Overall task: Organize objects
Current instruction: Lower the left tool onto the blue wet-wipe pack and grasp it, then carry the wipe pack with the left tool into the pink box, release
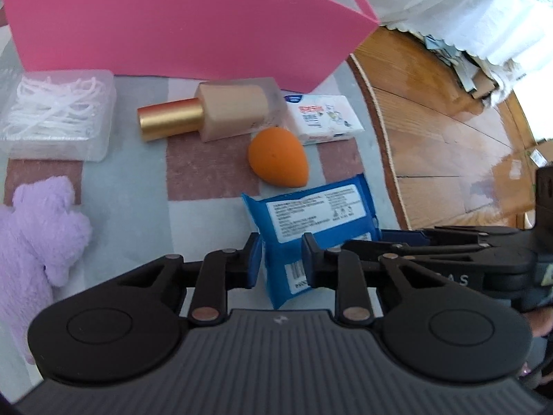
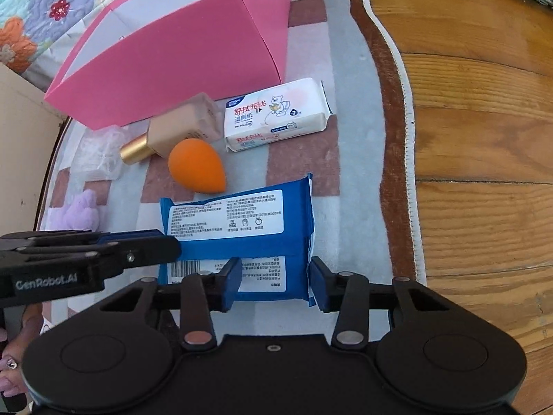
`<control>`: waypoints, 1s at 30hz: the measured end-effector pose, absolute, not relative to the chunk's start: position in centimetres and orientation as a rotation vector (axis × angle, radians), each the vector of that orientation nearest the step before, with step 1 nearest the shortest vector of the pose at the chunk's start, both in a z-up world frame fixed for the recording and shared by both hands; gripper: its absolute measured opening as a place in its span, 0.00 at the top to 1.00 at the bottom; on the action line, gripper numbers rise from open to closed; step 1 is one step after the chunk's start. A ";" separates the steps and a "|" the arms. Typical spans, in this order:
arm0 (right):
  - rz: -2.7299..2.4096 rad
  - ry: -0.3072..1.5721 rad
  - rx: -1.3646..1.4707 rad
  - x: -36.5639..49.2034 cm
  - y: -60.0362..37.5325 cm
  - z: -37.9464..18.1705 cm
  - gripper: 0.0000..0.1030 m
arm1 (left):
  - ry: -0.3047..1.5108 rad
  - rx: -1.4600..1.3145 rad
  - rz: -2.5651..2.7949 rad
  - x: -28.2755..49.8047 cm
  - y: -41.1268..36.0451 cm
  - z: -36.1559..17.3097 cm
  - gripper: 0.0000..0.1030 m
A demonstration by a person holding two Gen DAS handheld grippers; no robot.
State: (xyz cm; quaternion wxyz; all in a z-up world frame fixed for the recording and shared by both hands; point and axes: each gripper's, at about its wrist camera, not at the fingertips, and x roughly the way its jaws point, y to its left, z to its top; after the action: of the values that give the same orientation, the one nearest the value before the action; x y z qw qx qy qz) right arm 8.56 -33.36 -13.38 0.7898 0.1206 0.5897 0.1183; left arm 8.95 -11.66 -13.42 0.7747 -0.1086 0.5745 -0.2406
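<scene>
A blue wipes pack [image 1: 311,221] [image 2: 242,231] lies on the checked mat, label side up. My left gripper [image 1: 281,264] has a finger on each side of the pack's near end and pinches it. My right gripper [image 2: 274,283] straddles the pack's near edge with its jaws apart, touching or nearly touching its sides. An orange sponge egg [image 1: 278,157] [image 2: 197,166], a foundation bottle with gold cap [image 1: 214,112] [image 2: 172,131] and a white tissue pack [image 1: 323,119] [image 2: 276,114] lie in front of the pink box [image 1: 172,24] [image 2: 172,52].
A clear box of floss picks [image 1: 55,114] and a purple fluffy cloth [image 1: 38,238] [image 2: 81,209] lie at the left. The mat edge [image 2: 397,138] borders a wood floor [image 2: 484,138] on the right. A floral quilt [image 2: 45,3] lies behind the box.
</scene>
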 end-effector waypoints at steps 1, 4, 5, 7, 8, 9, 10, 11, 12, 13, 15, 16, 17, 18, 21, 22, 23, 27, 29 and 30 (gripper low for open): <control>0.250 1.269 0.262 8.6 -33.4 -13.5 0.53 | 1.247 -0.227 -0.520 8.9 -11.6 -13.6 0.77; 0.248 1.266 0.250 8.6 -33.3 -13.5 0.53 | 1.230 -0.234 -0.537 8.5 -11.7 -13.8 0.76; 0.253 1.265 0.243 8.6 -33.2 -13.4 0.54 | 1.219 -0.235 -0.530 8.4 -11.7 -13.7 0.76; 0.282 1.270 0.250 8.4 -33.1 -13.3 0.60 | 1.200 -0.248 -0.515 8.2 -11.6 -13.3 0.78; 0.297 1.274 0.258 8.2 -33.2 -13.1 0.62 | 1.192 -0.243 -0.509 8.1 -11.5 -13.1 0.78; 0.308 1.264 0.253 8.0 -33.0 -12.8 0.63 | 1.187 -0.238 -0.514 8.0 -11.4 -12.8 0.78; 0.312 1.246 0.234 7.7 -32.8 -12.3 0.63 | 1.182 -0.241 -0.526 7.9 -11.1 -12.4 0.78; 0.318 1.226 0.216 7.4 -32.6 -11.7 0.63 | 1.178 -0.246 -0.532 7.8 -10.8 -11.9 0.78; 0.327 1.213 0.210 7.2 -32.5 -11.2 0.63 | 1.174 -0.245 -0.537 7.6 -10.6 -11.4 0.78; 0.337 1.203 0.209 7.0 -32.4 -10.6 0.63 | 1.165 -0.240 -0.541 7.4 -10.3 -10.8 0.78; 0.353 1.179 0.216 6.5 -32.3 -9.5 0.63 | 1.140 -0.239 -0.545 7.1 -9.6 -9.3 0.78; 0.358 1.165 0.223 6.2 -32.1 -8.9 0.63 | 1.126 -0.237 -0.547 6.9 -9.3 -8.5 0.78; 0.363 1.151 0.229 5.9 -31.9 -8.2 0.63 | 1.111 -0.235 -0.549 6.7 -8.9 -7.6 0.78; 0.368 1.136 0.234 5.7 -31.7 -7.6 0.63 | 1.094 -0.236 -0.550 6.5 -8.4 -6.8 0.78; 0.381 1.080 0.235 5.0 -31.0 -5.4 0.62 | 1.053 -0.233 -0.565 5.9 -7.1 -4.5 0.78; 0.384 1.062 0.231 4.8 -30.8 -4.7 0.62 | 1.038 -0.231 -0.571 5.8 -6.7 -3.7 0.78; 0.387 1.038 0.227 4.6 -30.5 -3.8 0.62 | 1.026 -0.227 -0.576 5.7 -6.4 -2.9 0.78; 0.396 0.965 0.201 4.1 -29.5 -0.4 0.62 | 0.965 -0.204 -0.597 5.4 -5.0 0.5 0.78; 0.401 0.921 0.184 3.9 -28.8 1.4 0.62 | 0.925 -0.174 -0.601 5.5 -4.5 2.4 0.77; 0.404 0.901 0.177 4.0 -28.5 2.4 0.61 | 0.905 -0.159 -0.601 5.7 -4.3 3.4 0.77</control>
State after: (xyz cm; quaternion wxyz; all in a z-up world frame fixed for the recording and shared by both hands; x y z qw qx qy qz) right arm 3.96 -28.45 2.38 0.8769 0.0846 0.4317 0.1936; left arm 5.66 -4.29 3.42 0.8531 -0.0756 0.4300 -0.2855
